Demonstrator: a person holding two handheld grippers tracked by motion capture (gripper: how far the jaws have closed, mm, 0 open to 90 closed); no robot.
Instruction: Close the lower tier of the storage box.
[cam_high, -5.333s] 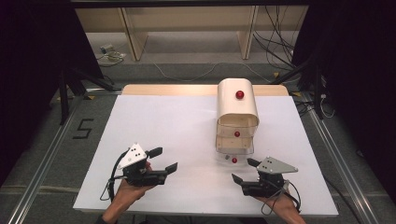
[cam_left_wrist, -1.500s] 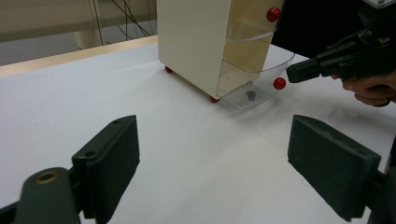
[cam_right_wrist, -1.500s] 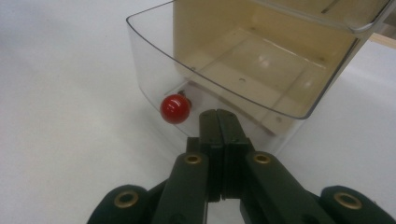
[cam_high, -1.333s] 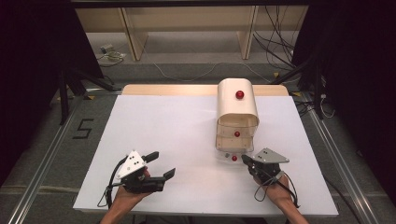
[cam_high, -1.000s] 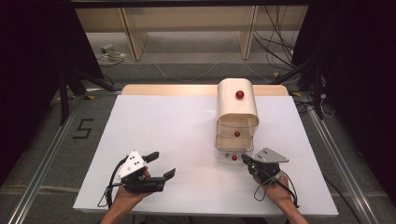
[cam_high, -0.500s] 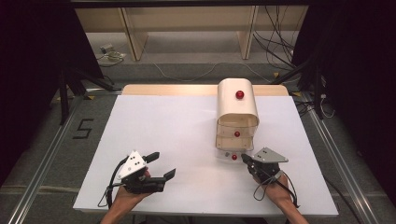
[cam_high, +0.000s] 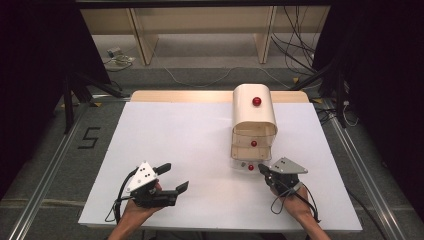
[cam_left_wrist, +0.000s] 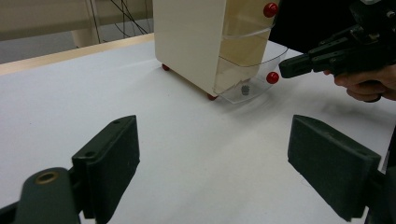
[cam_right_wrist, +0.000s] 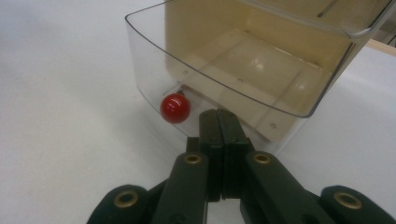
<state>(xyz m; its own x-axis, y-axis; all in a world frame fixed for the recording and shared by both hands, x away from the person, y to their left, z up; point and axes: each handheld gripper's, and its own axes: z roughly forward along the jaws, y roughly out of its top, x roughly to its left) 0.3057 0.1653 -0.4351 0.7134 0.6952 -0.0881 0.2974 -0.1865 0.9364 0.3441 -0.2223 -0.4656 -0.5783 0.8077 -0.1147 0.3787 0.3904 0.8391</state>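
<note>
High view: I see a white surface (cam_high: 200, 150) with a small cream cabinet (cam_high: 254, 107) standing right of centre, toward the far side. It has a rounded top bearing a red knob and clear drawers facing me. The bottom drawer (cam_high: 245, 164) is pulled partway out, and its red knob (cam_high: 251, 167) sits at the drawer's near front.

My right gripper (cam_high: 265, 172) rests near the right, near edge of the surface, its tip just beside that drawer knob. In the right gripper view its black jaws are pressed together with nothing between them, tip close under the drawer's clear front wall (cam_right_wrist: 154, 70); the knob (cam_right_wrist: 175, 108) lies just left of the tip. I cannot tell whether tip and drawer touch.

My left gripper (cam_high: 172, 177) sits on the near left, well apart from the cabinet. In the left gripper view its jaws stand spread wide and empty over bare surface, with the cabinet (cam_left_wrist: 196, 42) and the open drawer (cam_left_wrist: 252, 79) far ahead, and the right gripper (cam_left_wrist: 289, 70) pointing at the drawer's knob (cam_left_wrist: 272, 77).
</note>
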